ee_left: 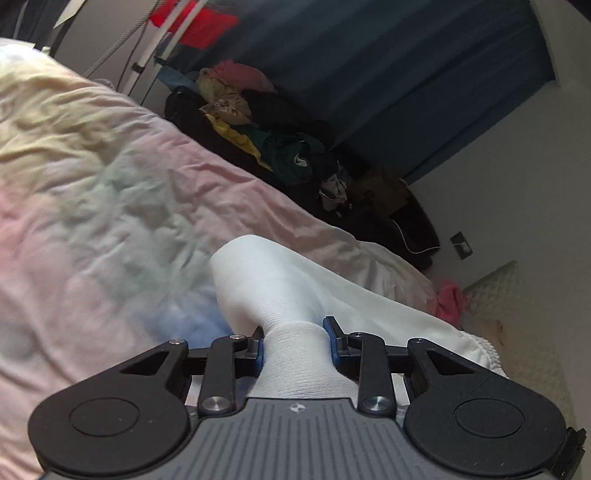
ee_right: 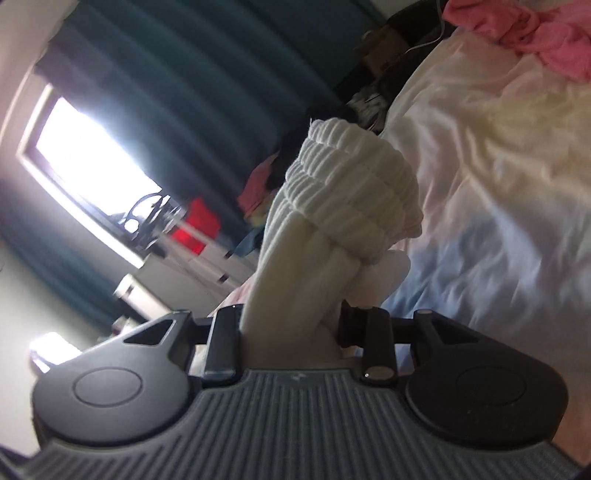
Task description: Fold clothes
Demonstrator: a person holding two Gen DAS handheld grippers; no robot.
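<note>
The left claw (ee_left: pixel 297 345) was clamped on a white sock (ee_left: pixel 295 295), its blue-tipped fingers (ee_left: pixel 330 334) pinching the knit fabric into a narrow waist between them. Beyond the grip the sock widened and ran forward and to the right, held just above the bed's pastel duvet (ee_left: pixel 110 192), which filled the left and middle of the left wrist view. At the far edge of the bed a heap of dark, yellow and green clothes (ee_left: pixel 258 136) lay against a dark blue curtain (ee_left: pixel 406 74). A pink garment (ee_left: pixel 448 299) sat at the right, near a pale quilted pillow (ee_left: pixel 509 317).

The right claw (ee_right: pixel 291 325) was likewise closed on a white sock (ee_right: pixel 332 221), gripping its ribbed leg; the bunched, ribbed cuff (ee_right: pixel 351 173) stood up ahead of the fingers. Whether both claws held one sock or two could not be told. In the right wrist view the duvet (ee_right: pixel 498 184) lay to the right, with a pink garment (ee_right: pixel 524 33) on it at the far right corner. To the left hung a blue curtain (ee_right: pixel 184 74) beside a bright window (ee_right: pixel 92 158), and something red (ee_right: pixel 195 229) showed near the window, too blurred to name
</note>
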